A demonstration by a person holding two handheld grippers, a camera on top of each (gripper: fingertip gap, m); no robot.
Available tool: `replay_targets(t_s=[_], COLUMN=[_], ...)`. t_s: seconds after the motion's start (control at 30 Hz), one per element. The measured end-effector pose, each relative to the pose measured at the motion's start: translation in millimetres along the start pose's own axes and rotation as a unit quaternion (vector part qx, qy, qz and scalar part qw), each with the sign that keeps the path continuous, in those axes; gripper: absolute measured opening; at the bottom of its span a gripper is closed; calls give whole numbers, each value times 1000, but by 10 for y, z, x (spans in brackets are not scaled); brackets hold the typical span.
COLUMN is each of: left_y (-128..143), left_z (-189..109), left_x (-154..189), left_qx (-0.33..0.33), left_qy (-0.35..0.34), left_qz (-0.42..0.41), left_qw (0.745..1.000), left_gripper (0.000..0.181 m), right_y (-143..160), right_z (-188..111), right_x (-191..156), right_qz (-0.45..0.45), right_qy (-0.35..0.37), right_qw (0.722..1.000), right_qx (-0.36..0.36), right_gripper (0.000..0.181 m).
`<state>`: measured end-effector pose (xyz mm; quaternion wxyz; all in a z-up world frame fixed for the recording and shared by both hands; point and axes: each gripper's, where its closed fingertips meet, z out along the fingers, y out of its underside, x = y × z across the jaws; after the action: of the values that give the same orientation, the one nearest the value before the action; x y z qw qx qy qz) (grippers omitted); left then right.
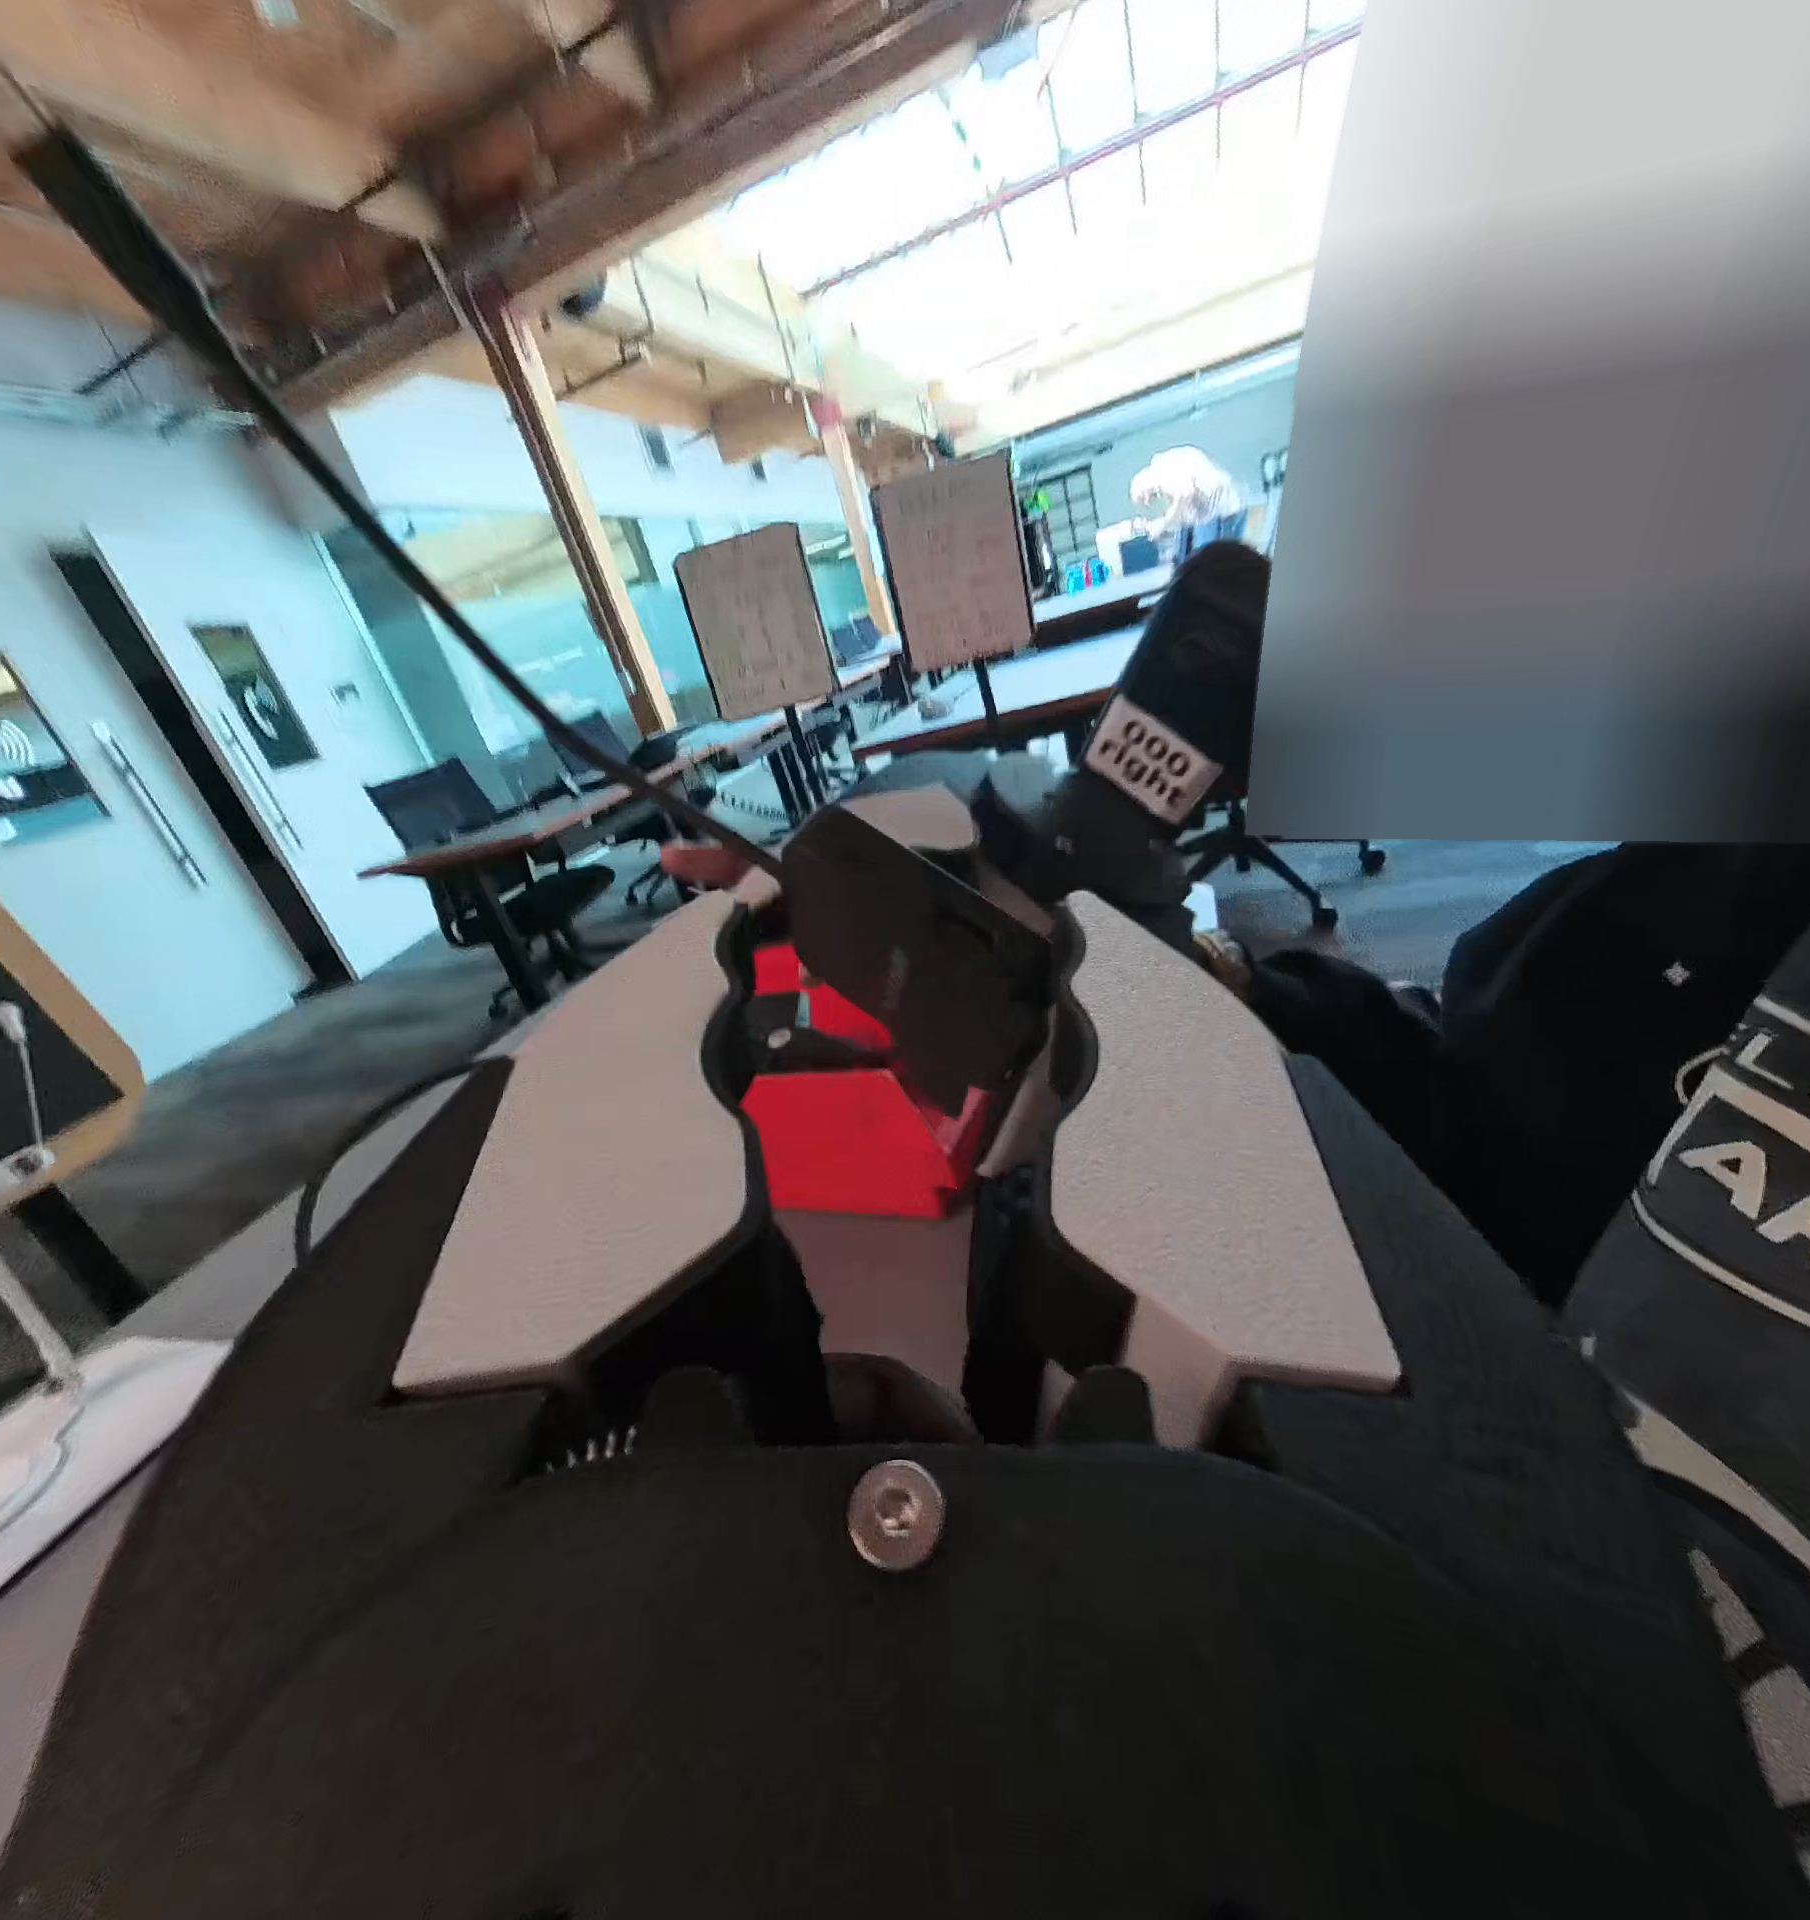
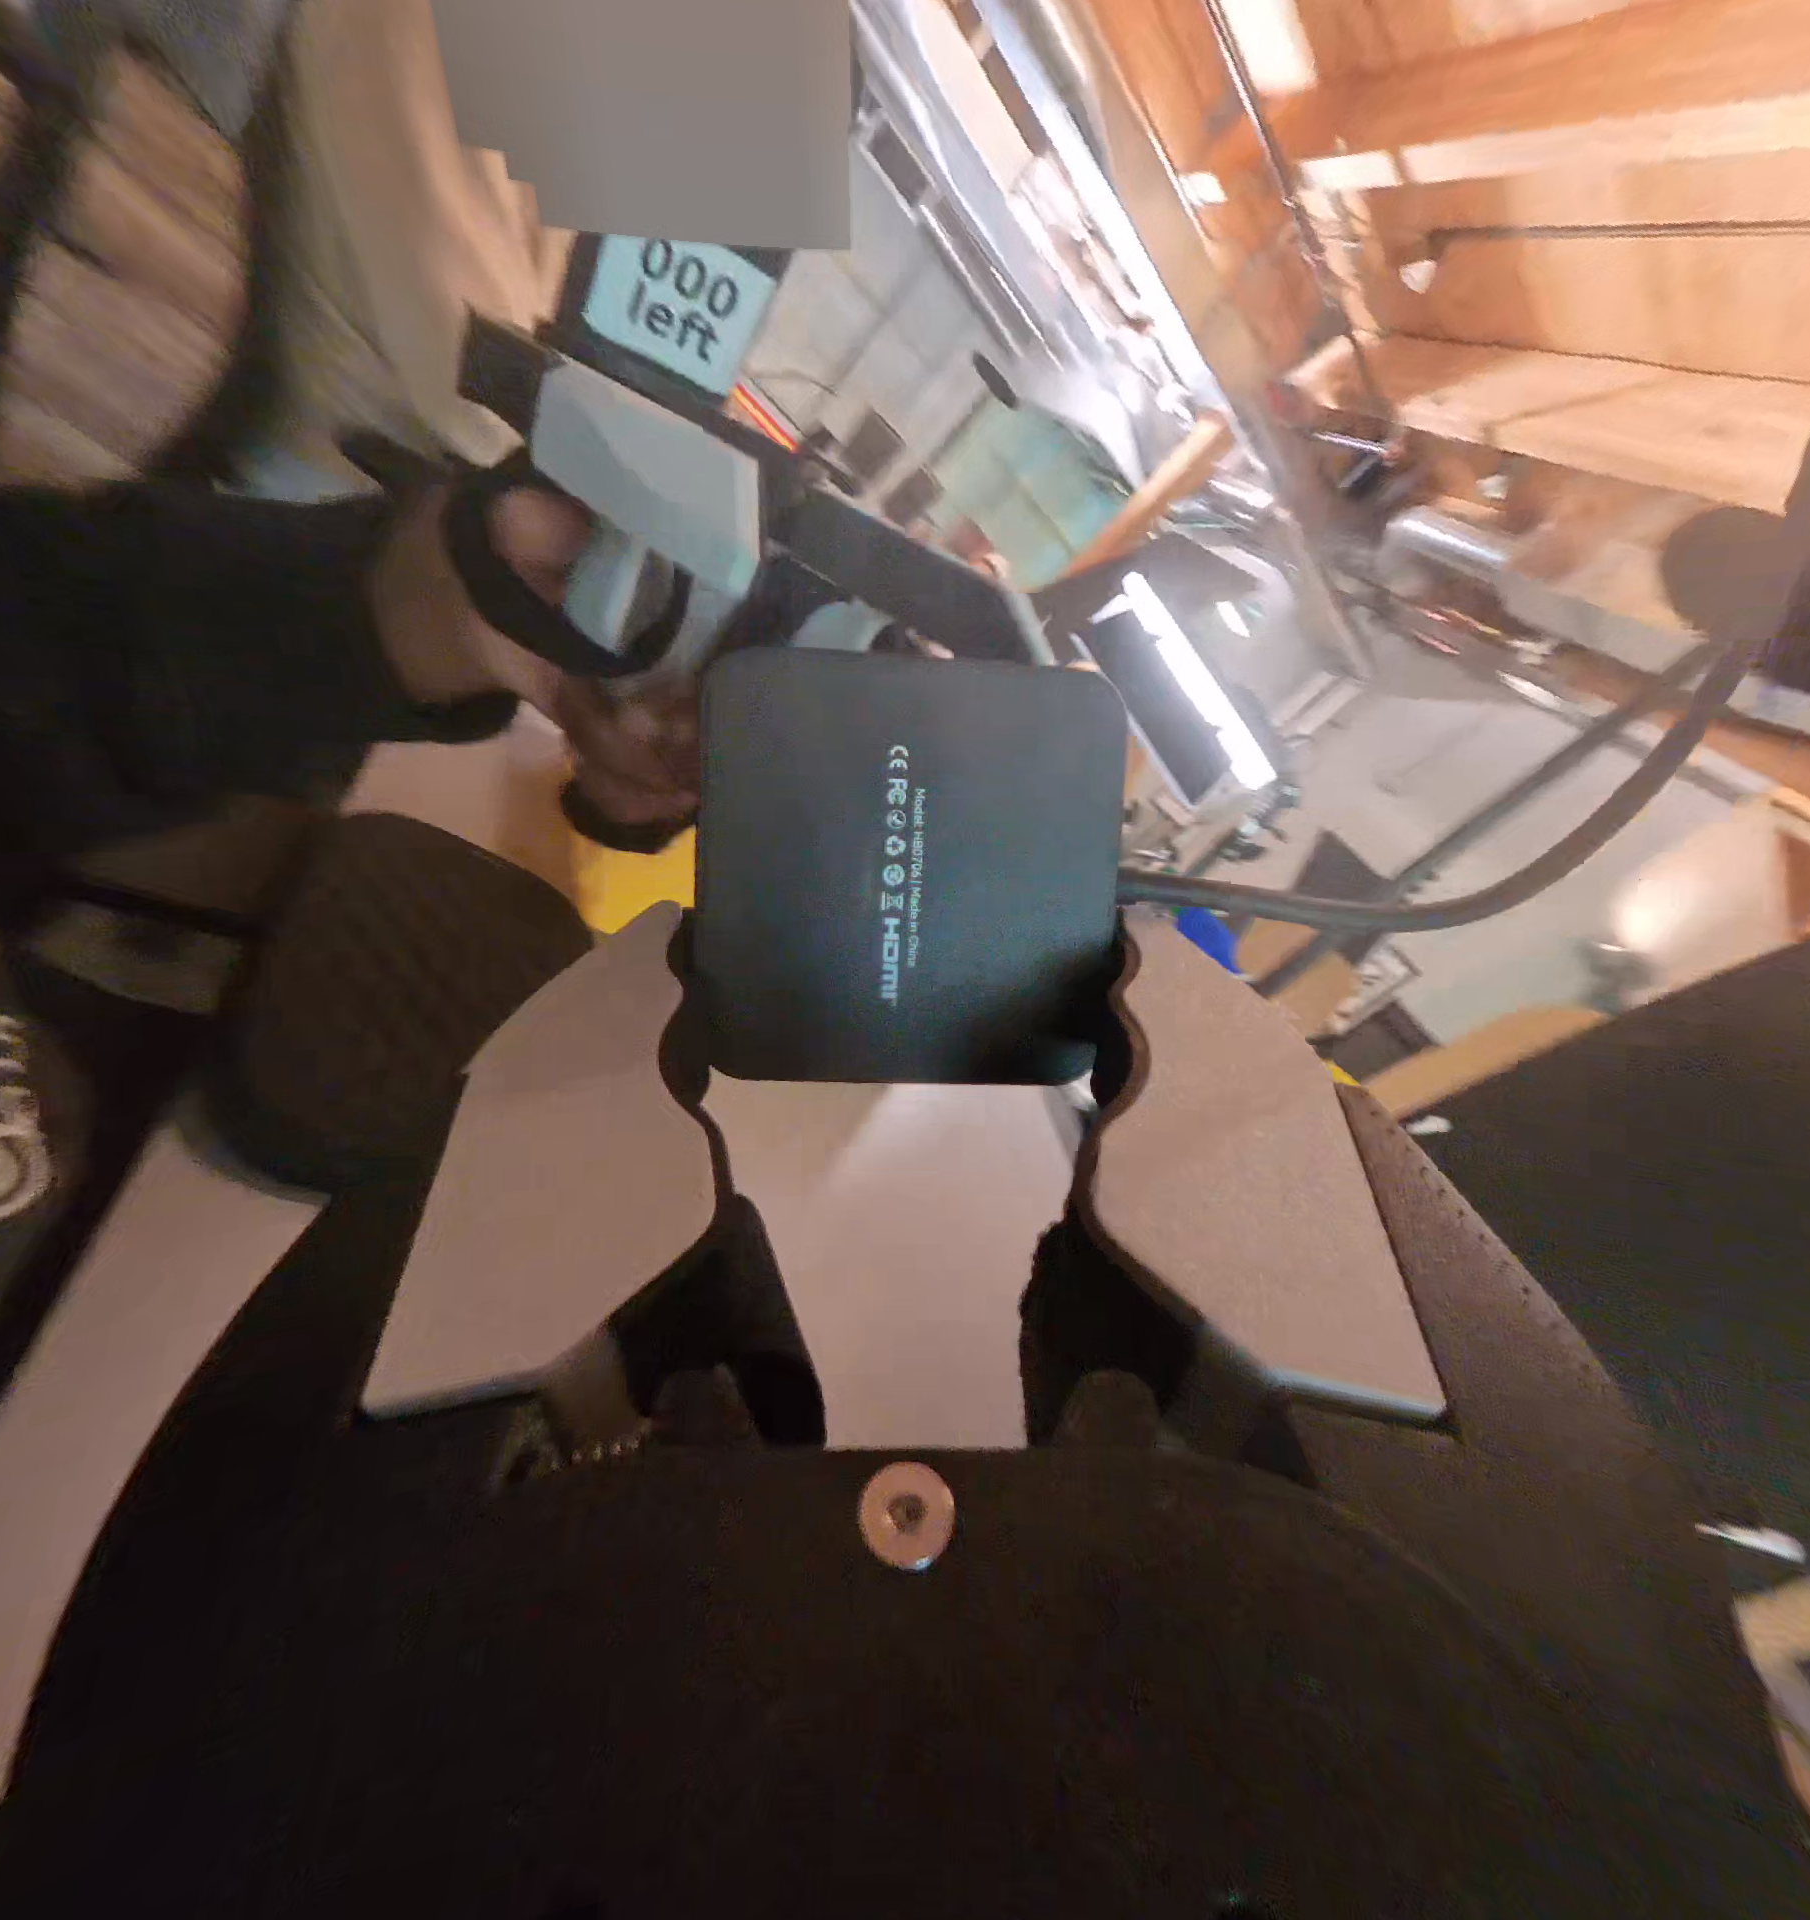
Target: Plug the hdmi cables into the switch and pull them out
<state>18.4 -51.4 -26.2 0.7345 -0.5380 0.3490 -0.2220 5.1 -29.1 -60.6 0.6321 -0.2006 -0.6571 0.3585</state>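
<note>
The switch [image 2: 906, 873] is a flat black square box, held in the air with its printed underside towards the right wrist camera. My right gripper [image 2: 896, 935] is shut on its near end, one finger on each side edge. A black HDMI cable [image 2: 1503, 894] is plugged into its right side and curves up and away. In the left wrist view the switch [image 1: 911, 966] shows edge-on between the fingertips of my left gripper [image 1: 901, 914], which closes on its other end. The cable [image 1: 444, 603] runs up to the left. No second cable shows.
A red block [image 1: 849, 1143] lies below the left fingers. A person's hand [image 2: 527, 561] holds the left gripper body [image 2: 652, 499], and a dark sleeve [image 1: 1607, 1039] is at the right. Desks and office chairs [image 1: 527, 831] stand behind. A black mat [image 2: 1659, 1195] is at the right.
</note>
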Motion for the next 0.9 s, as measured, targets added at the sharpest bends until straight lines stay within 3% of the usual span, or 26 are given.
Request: replay_targets(t_s=[0.07, 0.13, 0.2, 0.3, 0.4, 0.47, 0.6, 0.73, 0.83, 0.9], left_y=[-65, -64, 35, 57, 52, 105, 116, 129, 131, 163], left_z=[-38, -82, -70, 75, 209, 256, 310, 290, 277, 200], left_x=[88, 234, 249, 228, 140, 124, 199, 160, -46, -278], left_qx=[22, 38, 23, 12, 34, 30, 33, 36, 37, 9], left_qy=[30, 65, 49, 31, 0, -12, -7, -13, -92, -189], left_qz=[22, 114, 208, 142, 73, 71, 64, 76, 110, 190], left_qw=[999, 991, 977, 989, 997, 997, 997, 996, 989, 963], left_gripper=[65, 76, 83, 96, 96, 92, 69, 68, 68, 68], right_y=[-32, -36, -43, -38, -61, -90, -65, -19, 74, 128], right_z=[-43, -91, -119, -86, -89, -108, -84, -42, -66, -151], right_x=[-80, -194, -231, -168, -135, -150, -257, -228, -51, 108], right_qz=[33, 102, 151, 164, 147, 147, 141, 129, 124, 140], right_qy=[-44, -111, -147, -131, -113, -119, -142, -127, -83, -55], right_qw=[998, 988, 977, 975, 979, 978, 977, 981, 988, 988], right_qx=[23, 31, 47, 78, 88, 90, 79, 64, 45, 36], right_gripper=[74, 74, 74, 75, 74, 74, 74, 74, 74, 72])
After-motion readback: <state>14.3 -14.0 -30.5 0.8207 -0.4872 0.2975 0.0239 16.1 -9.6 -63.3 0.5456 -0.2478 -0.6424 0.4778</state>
